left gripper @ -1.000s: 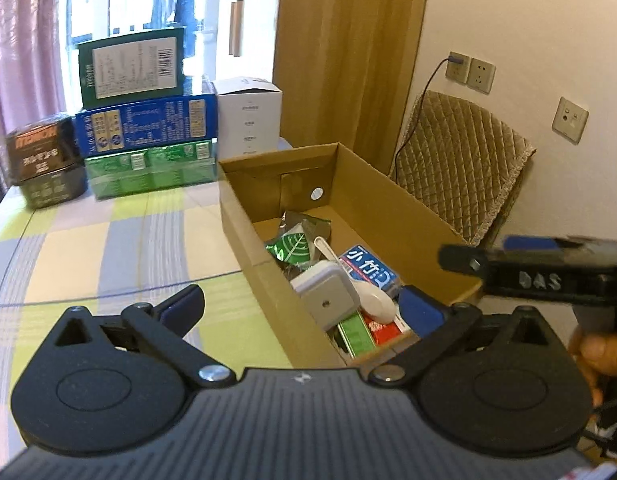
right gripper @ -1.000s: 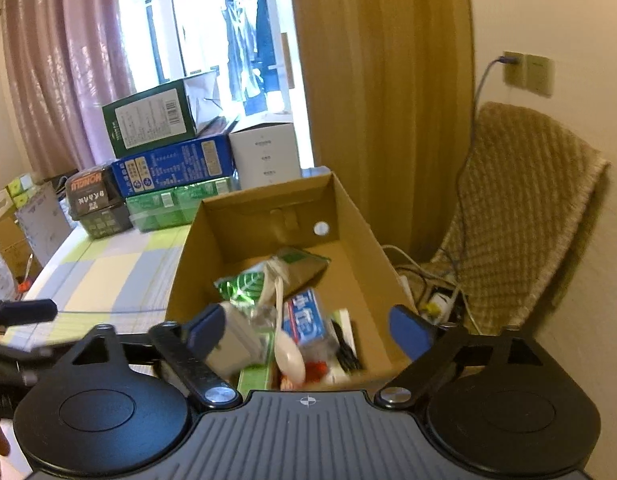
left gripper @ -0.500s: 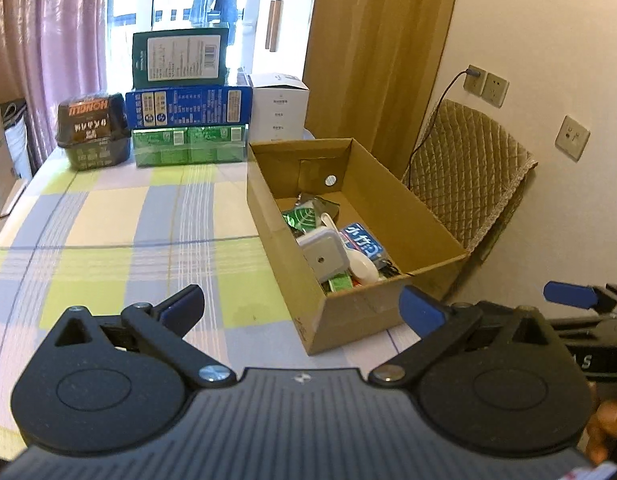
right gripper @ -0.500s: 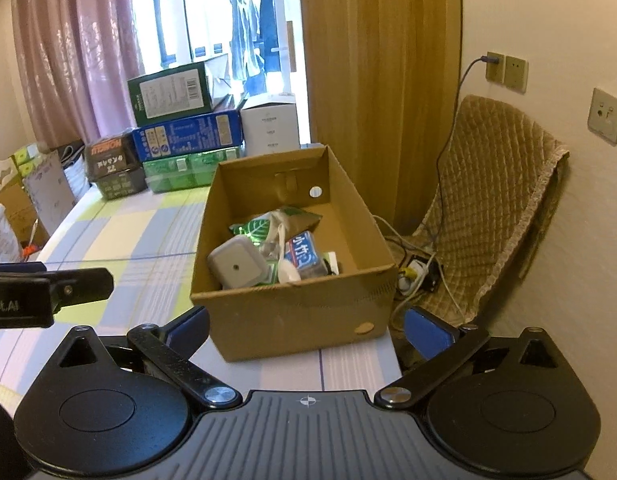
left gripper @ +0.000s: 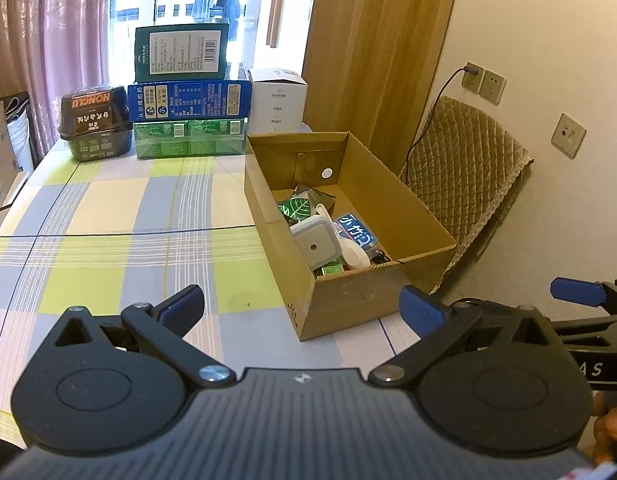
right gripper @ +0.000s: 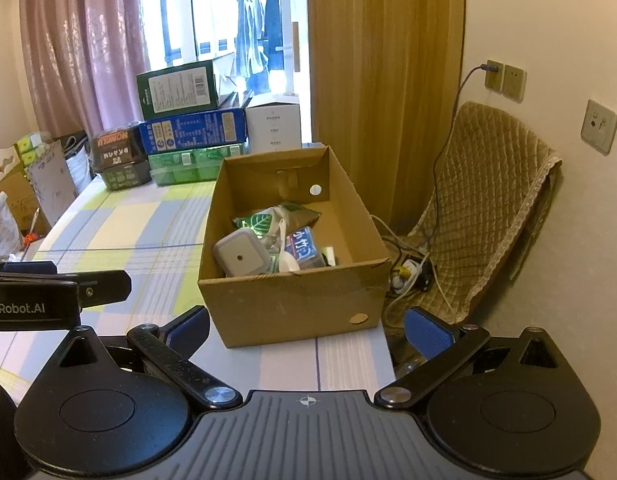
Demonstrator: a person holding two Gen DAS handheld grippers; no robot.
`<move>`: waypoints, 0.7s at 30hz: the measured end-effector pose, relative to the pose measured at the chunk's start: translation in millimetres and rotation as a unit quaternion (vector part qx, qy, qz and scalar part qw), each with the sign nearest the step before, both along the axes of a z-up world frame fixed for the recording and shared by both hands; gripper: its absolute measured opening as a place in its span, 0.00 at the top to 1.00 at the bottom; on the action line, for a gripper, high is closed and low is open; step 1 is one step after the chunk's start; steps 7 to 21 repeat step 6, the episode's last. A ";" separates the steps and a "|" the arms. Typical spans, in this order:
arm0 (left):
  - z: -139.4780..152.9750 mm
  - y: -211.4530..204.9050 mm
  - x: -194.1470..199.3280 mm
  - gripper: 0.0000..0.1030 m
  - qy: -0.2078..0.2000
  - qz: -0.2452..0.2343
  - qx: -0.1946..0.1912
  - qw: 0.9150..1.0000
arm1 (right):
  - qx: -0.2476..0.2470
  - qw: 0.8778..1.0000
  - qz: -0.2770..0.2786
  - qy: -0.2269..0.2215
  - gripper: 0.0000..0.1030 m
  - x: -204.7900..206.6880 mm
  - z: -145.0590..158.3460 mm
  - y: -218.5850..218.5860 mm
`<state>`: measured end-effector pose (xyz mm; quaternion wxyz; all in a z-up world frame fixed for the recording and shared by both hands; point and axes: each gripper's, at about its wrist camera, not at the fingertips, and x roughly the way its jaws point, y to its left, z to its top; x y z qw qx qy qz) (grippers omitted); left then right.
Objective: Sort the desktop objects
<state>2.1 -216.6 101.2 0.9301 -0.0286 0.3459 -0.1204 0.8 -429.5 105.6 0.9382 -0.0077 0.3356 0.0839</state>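
checked desk (left gripper: pixel 108 208) lying w/ cardboard box (left gripper: pixel 348 296) at its right edge | sorted items sitting inside box | left hand-held gripper (left gripper: pixel 302 306) & right hand-held gripper (right gripper: pixel 308 324) both hovering apart, holding nothing

Box contents partly hiding; edges cropping the far gripper

The open brown cardboard box (left gripper: pixel 388 200) is hiding the lower parts of the grey square lidded container (left gripper: pixel 314 242), white plastic spoon (left gripper: pixel 354 254) and blue printed packet (left gripper: pixel 356 234); items beneath are staying unreadable. The right gripper (left gripper: pixel 580 300) is running off the frame edge, its second finger unseen.
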 end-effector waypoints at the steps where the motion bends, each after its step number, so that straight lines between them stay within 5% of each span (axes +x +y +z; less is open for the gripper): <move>1: -0.2 -0.2 0.0 0.01 0.001 0.000 -0.001 1.000 | -0.001 1.000 0.000 0.000 0.02 0.1 -0.2 0.2; 21: -0.7 -1.5 -0.6 0.01 -0.006 -0.003 0.003 1.000 | -0.001 1.000 -0.004 0.001 0.02 0.5 -2.3 -2.0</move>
